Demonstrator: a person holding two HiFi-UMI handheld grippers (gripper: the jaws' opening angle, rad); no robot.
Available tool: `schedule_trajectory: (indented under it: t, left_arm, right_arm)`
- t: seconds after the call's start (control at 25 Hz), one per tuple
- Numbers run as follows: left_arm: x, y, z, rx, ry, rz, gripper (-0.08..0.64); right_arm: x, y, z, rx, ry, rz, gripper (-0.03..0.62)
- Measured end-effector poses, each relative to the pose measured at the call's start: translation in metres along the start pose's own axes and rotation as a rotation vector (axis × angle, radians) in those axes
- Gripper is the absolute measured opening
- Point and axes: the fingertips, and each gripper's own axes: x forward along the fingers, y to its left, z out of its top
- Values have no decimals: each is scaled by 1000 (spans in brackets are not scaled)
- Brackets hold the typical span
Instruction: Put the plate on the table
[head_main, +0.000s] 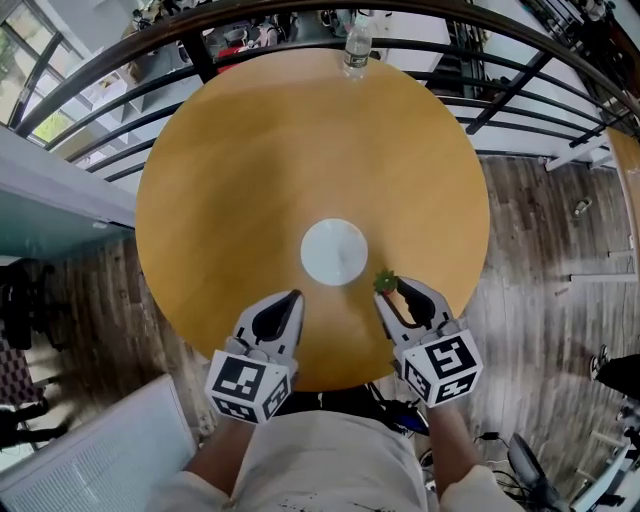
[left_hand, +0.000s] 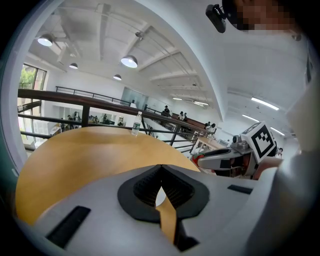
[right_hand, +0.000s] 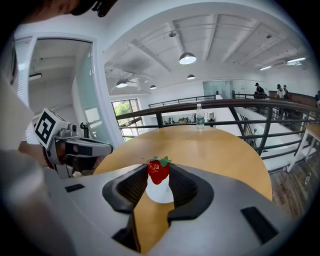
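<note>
The plate is seen lying flat on the table, a little toward 6 o'clock from the round top's middle. It is white, round and bare. No jaws are closed on it.

A strawberry is found just beside the plate's rim, at about 4 o'clock from it. Whether the two touch cannot be told. The strawberry is clamped between the jaws of the right gripper, near their tips, with its green leaves turned up. In the right gripper view the plate is seen through the gap, behind and below the fruit.

The left gripper is placed at about 7 o'clock from the plate, close to the rim but apart from it. Its jaws are brought together at the tips, and nothing is held between them. Only a narrow wedge of table and a sliver of white plate are shown below the meeting point. Both grippers are pointed toward 12 o'clock and tilted downward, with their marker cubes at the 6 o'clock edge of the table.

A clear bottle is stood upright at the table's 12 o'clock edge, well apart from the plate. A dark railing is curved round the far side of the table. A wooden floor is seen at 3 o'clock.
</note>
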Motion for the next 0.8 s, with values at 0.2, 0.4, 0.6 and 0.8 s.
schedule_trajectory:
  t: [0.2, 0.4, 0.6, 0.8]
  left_arm:
    - [17, 7, -6, -11, 21, -8, 23]
    - [27, 14, -14, -21, 30, -12, 23]
    - [38, 19, -21, -21, 45, -23, 23]
    - [47, 25, -25, -20, 61, -24, 23]
  right_arm:
    - [20, -10, -9, 0, 32, 4, 144]
    - [38, -15, -22, 1, 68, -4, 144]
    - [54, -20, -33, 11, 91, -8, 144]
    - [70, -23, -40, 13, 113, 1, 144]
